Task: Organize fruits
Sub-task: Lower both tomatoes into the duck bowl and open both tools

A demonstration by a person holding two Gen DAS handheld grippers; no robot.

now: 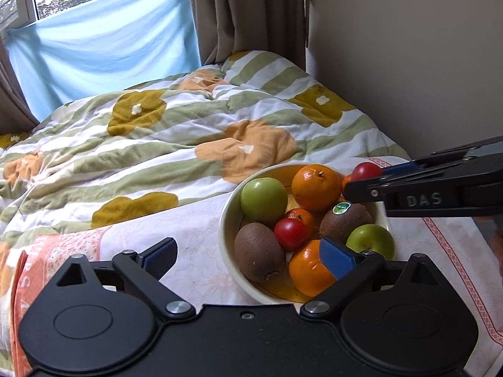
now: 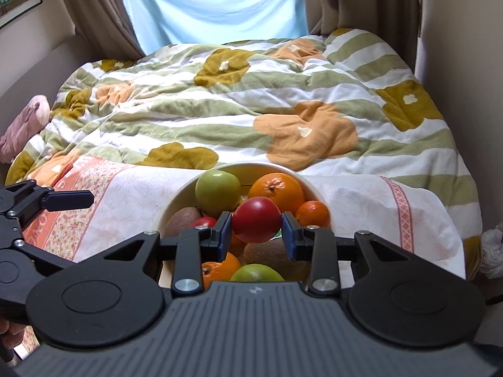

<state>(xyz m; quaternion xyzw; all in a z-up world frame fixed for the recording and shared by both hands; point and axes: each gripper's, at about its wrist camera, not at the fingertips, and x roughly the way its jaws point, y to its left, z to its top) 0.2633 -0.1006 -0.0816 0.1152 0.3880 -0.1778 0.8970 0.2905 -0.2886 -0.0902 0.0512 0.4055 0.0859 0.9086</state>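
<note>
A cream bowl (image 1: 226,220) (image 2: 176,194) sits on a patterned cloth on the bed. It holds green apples (image 1: 263,199), oranges (image 1: 315,187), kiwis (image 1: 258,251) and a small red fruit (image 1: 290,233). My right gripper (image 2: 257,232) is shut on a second red fruit (image 2: 256,220) and holds it over the bowl; it shows at the right in the left wrist view (image 1: 366,171). My left gripper (image 1: 248,251) is open and empty, its right finger over the bowl's near side, its left finger over the cloth.
A green, white and orange flowered duvet (image 1: 188,125) covers the bed behind the bowl. A wall runs along the right side. Curtains and a blue sheet (image 2: 217,3) hang at the window. A pink soft toy (image 2: 25,122) lies at the bed's left edge.
</note>
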